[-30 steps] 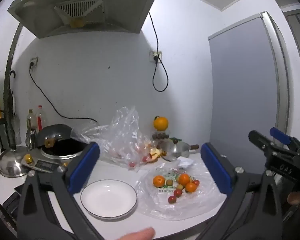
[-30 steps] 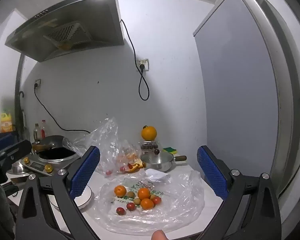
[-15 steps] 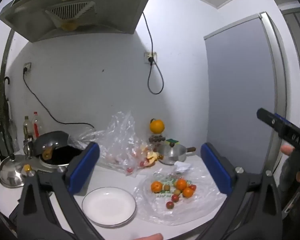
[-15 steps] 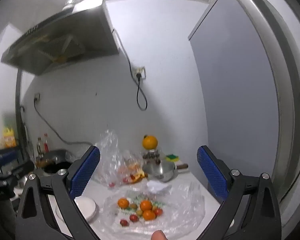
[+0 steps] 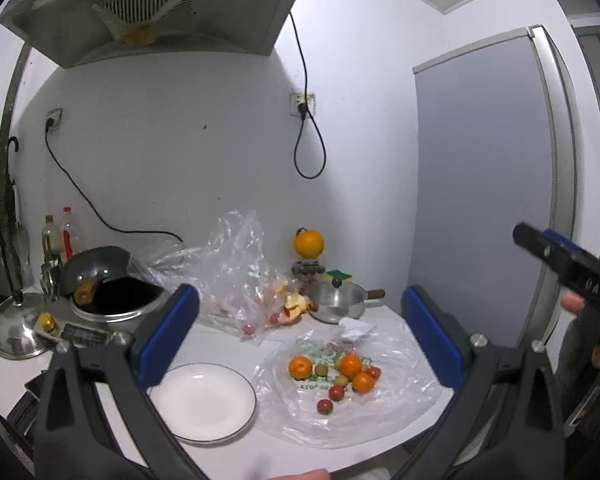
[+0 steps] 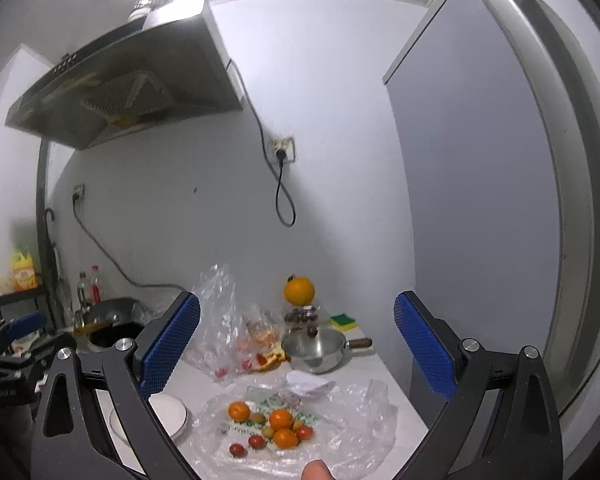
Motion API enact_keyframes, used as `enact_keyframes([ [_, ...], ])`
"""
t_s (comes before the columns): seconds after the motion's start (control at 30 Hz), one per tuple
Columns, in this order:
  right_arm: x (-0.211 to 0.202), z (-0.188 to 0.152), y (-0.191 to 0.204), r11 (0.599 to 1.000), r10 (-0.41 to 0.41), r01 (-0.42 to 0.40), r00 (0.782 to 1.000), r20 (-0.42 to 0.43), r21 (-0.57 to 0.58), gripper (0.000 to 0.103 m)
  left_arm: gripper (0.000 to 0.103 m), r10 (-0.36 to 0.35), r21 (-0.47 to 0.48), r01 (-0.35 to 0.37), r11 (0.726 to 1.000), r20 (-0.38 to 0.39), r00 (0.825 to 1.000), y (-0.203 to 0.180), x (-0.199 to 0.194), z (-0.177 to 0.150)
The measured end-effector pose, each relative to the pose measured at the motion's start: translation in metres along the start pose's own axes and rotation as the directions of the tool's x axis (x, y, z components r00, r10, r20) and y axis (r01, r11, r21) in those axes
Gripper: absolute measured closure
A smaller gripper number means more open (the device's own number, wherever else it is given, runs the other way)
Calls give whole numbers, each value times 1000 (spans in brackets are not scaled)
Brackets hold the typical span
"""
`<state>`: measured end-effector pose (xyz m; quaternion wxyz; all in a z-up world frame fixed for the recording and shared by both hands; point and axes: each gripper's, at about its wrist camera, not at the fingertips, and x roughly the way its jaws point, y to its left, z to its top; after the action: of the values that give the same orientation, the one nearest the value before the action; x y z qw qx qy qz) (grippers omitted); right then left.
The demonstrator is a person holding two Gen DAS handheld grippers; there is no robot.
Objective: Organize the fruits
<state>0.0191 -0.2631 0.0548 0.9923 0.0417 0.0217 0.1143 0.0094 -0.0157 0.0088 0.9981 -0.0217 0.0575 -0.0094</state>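
A: Both grippers, left gripper and right gripper, are held above the counter, fingers spread wide, nothing gripped

B: yep, fruits are piled on the plastic bag beside the white plate

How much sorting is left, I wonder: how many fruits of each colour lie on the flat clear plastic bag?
Round orange mandarins: 3
Small red tomatoes: 3
Small greenish-brown fruits: 3
Total: 9, all on the flat clear plastic bag
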Motion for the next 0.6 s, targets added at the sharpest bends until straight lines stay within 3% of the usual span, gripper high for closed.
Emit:
enact_keyframes([
  [0.27,10,-12,13,999,16,-18,998,-65,-31,3,1,17,26,-16,1000,-18,1000,-3,6,10],
  [0.6,11,-8,18,998,33,-36,997,-75,-44,3,1,24,24,-24,999,5,1000,3,0,20],
])
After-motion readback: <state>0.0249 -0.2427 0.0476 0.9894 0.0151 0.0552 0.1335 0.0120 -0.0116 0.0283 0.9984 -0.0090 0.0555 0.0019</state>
